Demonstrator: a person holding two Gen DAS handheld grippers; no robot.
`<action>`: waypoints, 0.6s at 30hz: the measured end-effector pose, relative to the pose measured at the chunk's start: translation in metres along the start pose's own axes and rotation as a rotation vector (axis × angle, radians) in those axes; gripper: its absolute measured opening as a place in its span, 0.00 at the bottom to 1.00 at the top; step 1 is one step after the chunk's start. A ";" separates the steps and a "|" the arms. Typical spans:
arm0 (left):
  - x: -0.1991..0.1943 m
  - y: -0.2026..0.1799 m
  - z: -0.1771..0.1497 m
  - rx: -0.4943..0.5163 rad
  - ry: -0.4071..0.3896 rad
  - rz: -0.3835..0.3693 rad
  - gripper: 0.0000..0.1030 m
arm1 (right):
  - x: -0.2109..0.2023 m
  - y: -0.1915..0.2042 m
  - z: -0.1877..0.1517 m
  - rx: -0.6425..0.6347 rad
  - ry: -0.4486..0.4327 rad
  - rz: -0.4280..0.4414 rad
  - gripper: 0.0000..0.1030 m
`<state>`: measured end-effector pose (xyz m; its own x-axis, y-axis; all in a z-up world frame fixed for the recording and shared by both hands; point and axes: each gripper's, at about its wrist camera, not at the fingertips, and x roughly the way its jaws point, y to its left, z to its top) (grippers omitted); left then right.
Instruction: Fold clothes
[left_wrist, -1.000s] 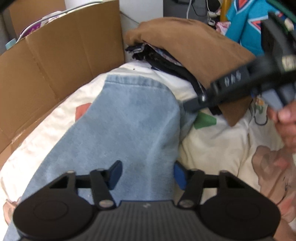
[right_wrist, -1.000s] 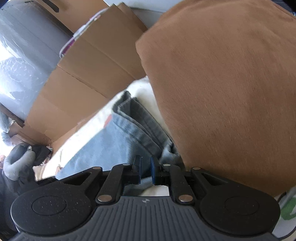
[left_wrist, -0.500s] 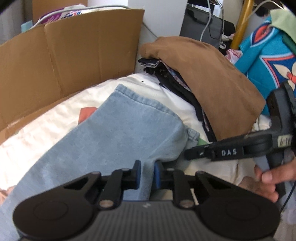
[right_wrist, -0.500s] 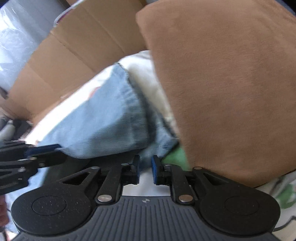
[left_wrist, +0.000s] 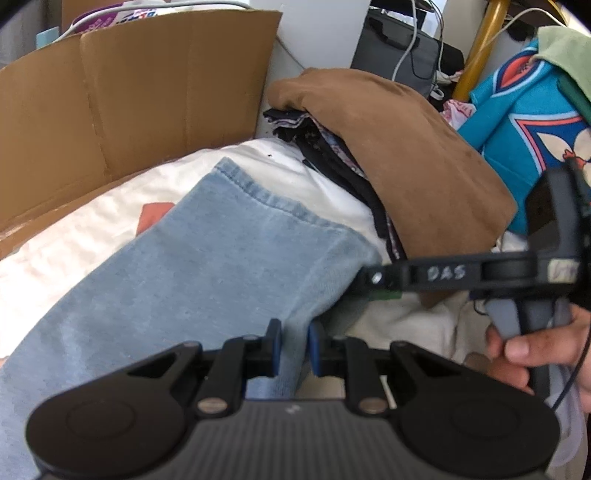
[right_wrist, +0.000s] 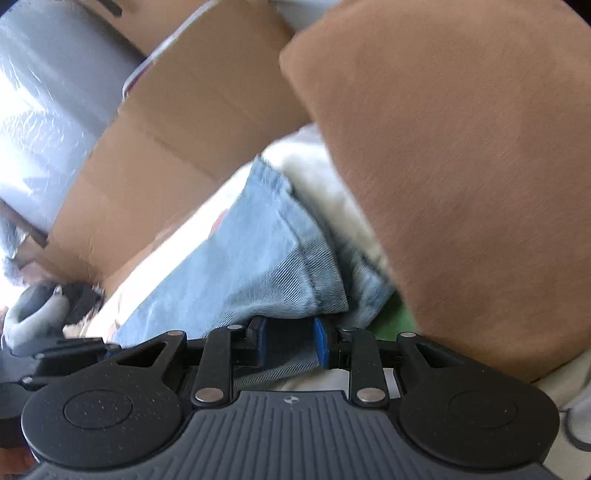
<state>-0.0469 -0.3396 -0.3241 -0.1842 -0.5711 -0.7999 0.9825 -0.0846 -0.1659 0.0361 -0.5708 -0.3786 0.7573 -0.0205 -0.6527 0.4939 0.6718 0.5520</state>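
Left wrist view: left gripper (left_wrist: 293, 347) jaws pinching the jeans (left_wrist: 207, 266) edge — denim stretching toward upper left; right gripper (right_wrist: 289, 343) jaws opening around denim.

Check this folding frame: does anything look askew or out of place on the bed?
Mostly tidy, one oddity: the brown garment drapes crookedly over a stack of dark clothes, whose edges stick out unevenly beneath it. The jeans lie flat, their edge pinched by the left gripper.
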 end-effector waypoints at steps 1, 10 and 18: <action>0.000 -0.001 0.000 0.002 0.002 -0.002 0.16 | -0.006 0.001 0.000 -0.010 -0.021 -0.013 0.27; 0.015 -0.008 -0.005 0.019 0.030 -0.022 0.17 | -0.013 -0.001 0.000 -0.001 -0.028 0.007 0.31; 0.019 0.000 -0.003 -0.035 0.030 -0.033 0.18 | -0.015 -0.001 0.008 0.075 -0.028 0.149 0.53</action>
<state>-0.0503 -0.3477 -0.3411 -0.2181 -0.5435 -0.8106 0.9744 -0.0742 -0.2124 0.0283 -0.5771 -0.3649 0.8355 0.0540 -0.5469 0.4051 0.6119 0.6794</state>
